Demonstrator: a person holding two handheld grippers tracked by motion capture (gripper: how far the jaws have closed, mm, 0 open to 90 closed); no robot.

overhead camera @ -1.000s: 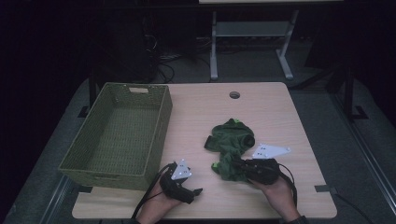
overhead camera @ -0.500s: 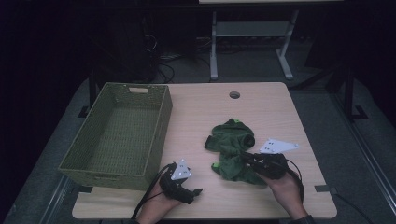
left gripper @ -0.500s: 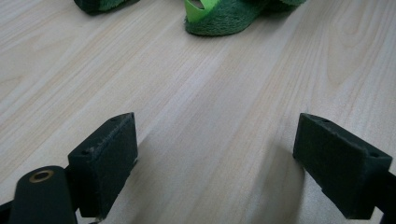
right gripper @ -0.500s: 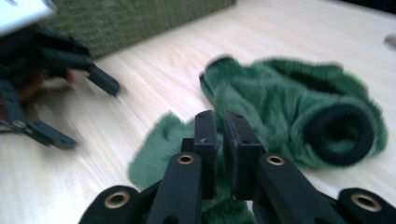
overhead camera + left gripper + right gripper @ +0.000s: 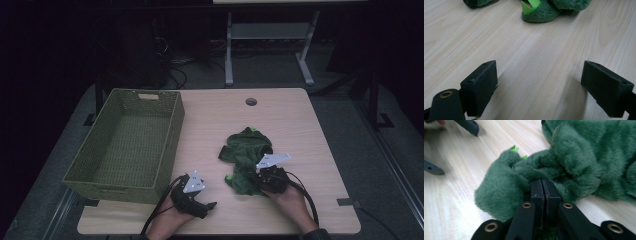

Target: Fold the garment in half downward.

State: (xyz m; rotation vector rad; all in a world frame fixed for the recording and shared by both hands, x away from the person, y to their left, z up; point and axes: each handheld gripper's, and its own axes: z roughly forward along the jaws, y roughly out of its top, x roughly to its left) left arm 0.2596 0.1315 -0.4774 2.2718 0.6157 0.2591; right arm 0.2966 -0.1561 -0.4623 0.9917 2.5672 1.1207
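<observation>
In the high view, a light wooden table (image 5: 290, 115) takes up the middle of the frame. A green woven basket (image 5: 127, 145) stands on its left part, with its near corner just beside the left gripper (image 5: 207, 205) at the lower centre. That gripper lies low over the bare wood, its grey three-cornered plate up, held by a hand (image 5: 167, 222) that comes in from the bottom edge. Right of centre lies a crumpled dark green plush garment (image 5: 245, 155). The right gripper (image 5: 252, 182) is at the garment's near edge, in the lower right of the middle, and its tips are buried in the fabric.

In the left gripper view, the two black jaws rise from the bottom corners and stand wide apart with nothing but bare wood between them. The plush garment (image 5: 549, 12) lies along the top edge of the frame, well apart from the jaws, with a bright green tag (image 5: 530, 5) showing on it.

In the right gripper view, the jaws have just been closing and now meet at the bottom centre, pinching a fold of the plush garment (image 5: 579, 157), which spreads from the centre to the upper right. Small bright green bits (image 5: 514, 148) poke out at its upper left edge. The left gripper (image 5: 469, 126) shows dark and blurred in the upper left corner.
</observation>
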